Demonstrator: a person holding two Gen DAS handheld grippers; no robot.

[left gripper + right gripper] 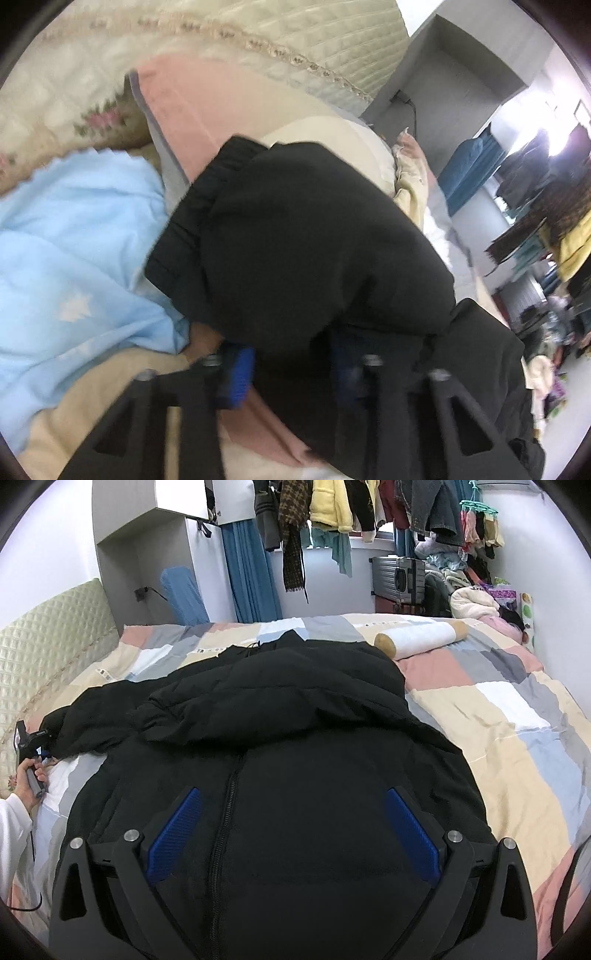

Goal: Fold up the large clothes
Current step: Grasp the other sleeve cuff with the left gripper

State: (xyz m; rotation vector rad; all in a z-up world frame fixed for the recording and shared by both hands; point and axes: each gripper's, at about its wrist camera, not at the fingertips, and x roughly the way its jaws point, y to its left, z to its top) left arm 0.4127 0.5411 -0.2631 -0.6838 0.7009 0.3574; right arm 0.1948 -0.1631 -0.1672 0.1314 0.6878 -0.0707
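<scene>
A big black padded jacket (280,709) lies spread on the patchwork quilt (517,720), zip side up, hood toward the far side. My right gripper (295,834) hovers open over the jacket's front, its blue pads (177,842) wide apart on either side of the zip. At the far left a hand holds my left gripper (31,746) at the end of the jacket's sleeve. In the left wrist view the black sleeve (303,236) fills the space between the blue pads (240,373). My left gripper (291,369) is shut on its cuff end.
A light blue cloth (74,229) lies left of the sleeve, near the quilted headboard (48,635). A rolled bolster (421,637) rests on the far right of the bed. Hanging clothes (332,506), a suitcase (402,578) and piled laundry stand behind the bed.
</scene>
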